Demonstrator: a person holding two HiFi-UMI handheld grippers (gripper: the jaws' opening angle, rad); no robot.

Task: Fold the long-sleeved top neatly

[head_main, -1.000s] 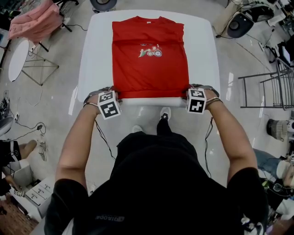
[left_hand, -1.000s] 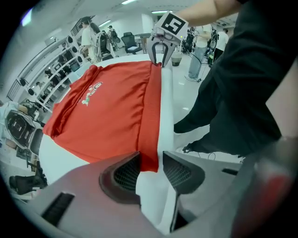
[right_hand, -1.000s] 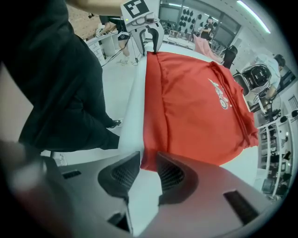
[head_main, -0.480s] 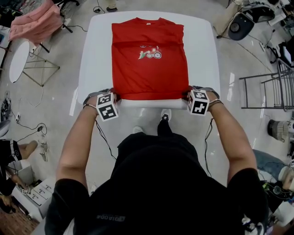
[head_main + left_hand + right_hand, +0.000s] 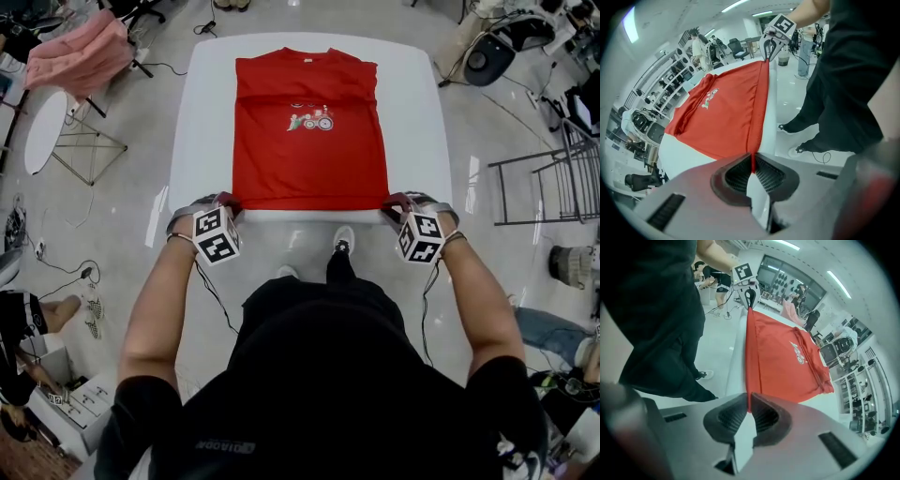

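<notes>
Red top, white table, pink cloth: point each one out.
red top [image 5: 305,164], head view, plain fabric below the print.
white table [image 5: 412,122], head view, bare surface right of the top.
pink cloth [image 5: 80,52], head view, its middle.

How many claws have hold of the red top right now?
2. The left claw pinches the near-left hem corner of the red top; the right claw pinches the near-right corner. Both have just been closing onto the fabric. Neither is hidden.

The red top [image 5: 307,141] lay flat as a tall rectangle on the white worktop [image 5: 412,112], collar far, chest print up. My left claw [image 5: 228,201] and right claw [image 5: 393,202] pinched its near hem corners.
</notes>
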